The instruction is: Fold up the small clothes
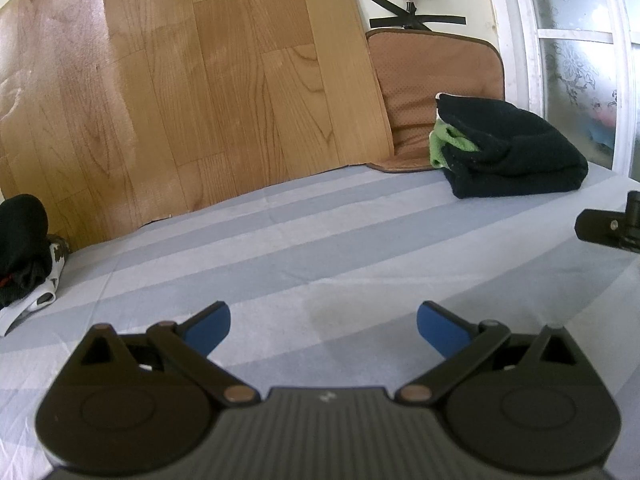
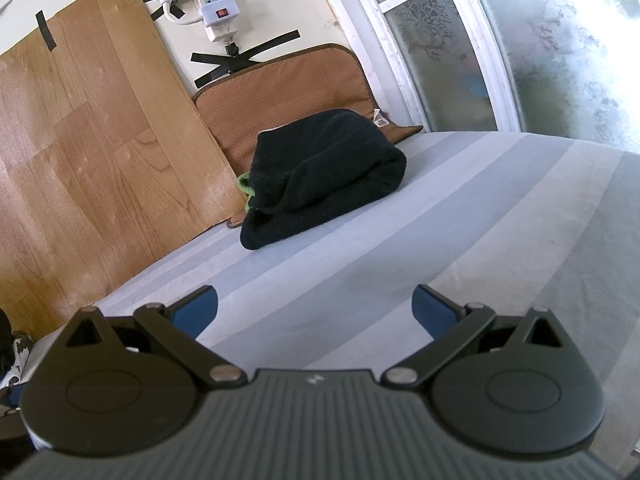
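Observation:
A folded stack of clothes, black (image 1: 516,148) with a green piece (image 1: 448,146) between the layers, lies on the striped sheet at the back right; it also shows in the right wrist view (image 2: 320,172). A loose pile of unfolded clothes, black with white patterned fabric (image 1: 24,252), lies at the far left edge; a bit of it shows in the right wrist view (image 2: 16,354). My left gripper (image 1: 323,328) is open and empty above the sheet. My right gripper (image 2: 315,312) is open and empty, well short of the stack; part of it shows in the left wrist view (image 1: 608,226).
The blue and white striped sheet (image 1: 320,248) covers the surface. A wood-pattern board (image 1: 180,92) leans on the wall behind. A brown cushion (image 1: 436,76) stands behind the stack. A power strip (image 2: 218,12) hangs on the wall. A frosted window (image 2: 520,48) is at the right.

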### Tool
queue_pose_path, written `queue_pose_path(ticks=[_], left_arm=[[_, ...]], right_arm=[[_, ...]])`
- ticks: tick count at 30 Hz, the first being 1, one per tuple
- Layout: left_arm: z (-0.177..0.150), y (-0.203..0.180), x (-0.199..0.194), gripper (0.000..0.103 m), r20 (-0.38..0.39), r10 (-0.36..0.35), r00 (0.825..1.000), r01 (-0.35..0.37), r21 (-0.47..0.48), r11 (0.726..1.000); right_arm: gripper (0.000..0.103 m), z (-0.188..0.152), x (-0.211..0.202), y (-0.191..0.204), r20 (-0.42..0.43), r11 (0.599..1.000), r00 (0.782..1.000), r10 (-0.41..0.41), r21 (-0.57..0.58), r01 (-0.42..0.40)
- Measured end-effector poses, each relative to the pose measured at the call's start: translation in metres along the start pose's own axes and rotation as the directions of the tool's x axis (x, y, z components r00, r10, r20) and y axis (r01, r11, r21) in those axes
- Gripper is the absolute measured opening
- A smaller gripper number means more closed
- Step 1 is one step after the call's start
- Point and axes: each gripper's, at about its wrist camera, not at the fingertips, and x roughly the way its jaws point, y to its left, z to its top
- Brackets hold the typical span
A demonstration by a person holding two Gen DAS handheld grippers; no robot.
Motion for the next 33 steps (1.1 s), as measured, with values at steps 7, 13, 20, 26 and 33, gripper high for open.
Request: queue_pose_path(ticks=[7,13,20,26,33], left_arm=[[-0.0005,-0.0002,0.0002,0.103,0.001,0.003,1.0,-0.003,0.002,1.0],[-0.001,-0.001,0.0005,0.103,0.003,0.007,1.0,-0.007,0.004,1.0],[-0.001,-0.0006,0.0004,0.103,0.004,0.005,1.0,-0.005,0.006,1.0],[-0.001,-0.0005,0.0004,0.103,0.003,0.005,1.0,-0.005,0.005,1.0],[-0.001,-0.0001,0.0003,0.103,0.004,0.004,1.0,-0.004,0.006,1.0]], right_arm=[[0.103,0.0007,0.0001,-0.0007,0.002,1.0,1.0,0.002,0.001,-0.002],[0.103,0.0001,-0.0013,-0.0021,0.009,1.0,1.0,0.002,0.007,-0.002],[0.103,0.0,-0.0021,-0.003,0.012,1.0,1.0,0.002,0.009,-0.002],[0.103,0.0006,-0.0021,-0.0032,0.011,1.0,1.0,0.001,0.011,-0.001],[0.103,-0.0007,-0.0026,-0.0036,0.012,1.0,1.0,-0.001,0.016,0.001]])
